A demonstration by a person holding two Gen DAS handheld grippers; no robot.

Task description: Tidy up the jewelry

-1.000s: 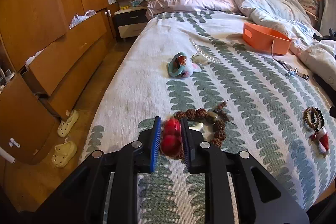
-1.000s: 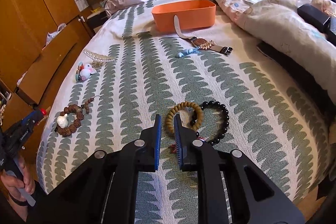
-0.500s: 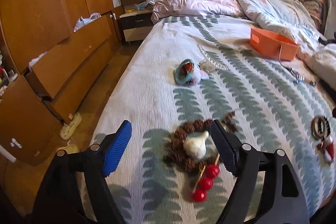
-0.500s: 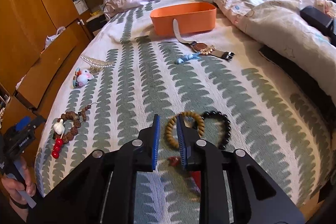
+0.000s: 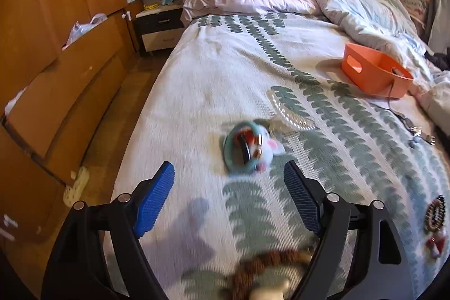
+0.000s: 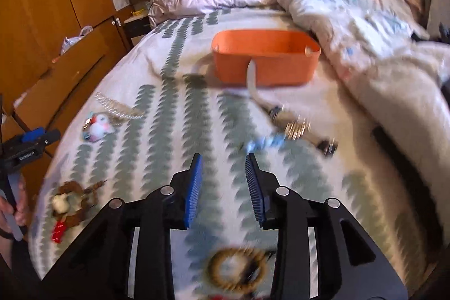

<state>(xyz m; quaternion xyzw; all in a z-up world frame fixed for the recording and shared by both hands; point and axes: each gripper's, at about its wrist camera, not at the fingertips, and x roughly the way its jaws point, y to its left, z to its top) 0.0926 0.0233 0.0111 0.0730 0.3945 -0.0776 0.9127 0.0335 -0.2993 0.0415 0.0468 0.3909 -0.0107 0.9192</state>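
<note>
The bed point(image 6: 157, 92), spread with a leaf-patterned cover, carried all the jewelry, and a rumpled duvet point(image 6: 351, 27) lay heaped at its far end. An orange bin point(image 6: 264, 66) sat near that duvet; its inside showed no jewelry, though a watch strap point(image 6: 251, 78) hung over its front wall, with the watch point(image 6: 295, 128) itself lying on the cover beside a pale blue ribbon piece point(image 6: 264, 144).

So the sorting looked barely begun. A pearl strand point(image 5: 289, 114) and a teal bangle with a plush charm point(image 5: 247, 148) lay together toward the left side. A brown seed-bead bracelet point(image 6: 76, 204) with a white pendant and red beads sat near the left edge, and a tan wooden bracelet point(image 6: 236, 269) lay just below the right tongs point(image 6: 222, 182). None of these was yet in the bin.

The right tongs were opening, nothing between the pads, aimed toward the ribbon and watch. The left tongs point(image 5: 227, 196) stood wide apart and were still spreading, empty, the teal bangle just ahead of them and the seed-bead bracelet beneath. A hand point(image 6: 11, 212) gripped the left tool's handle.
</note>
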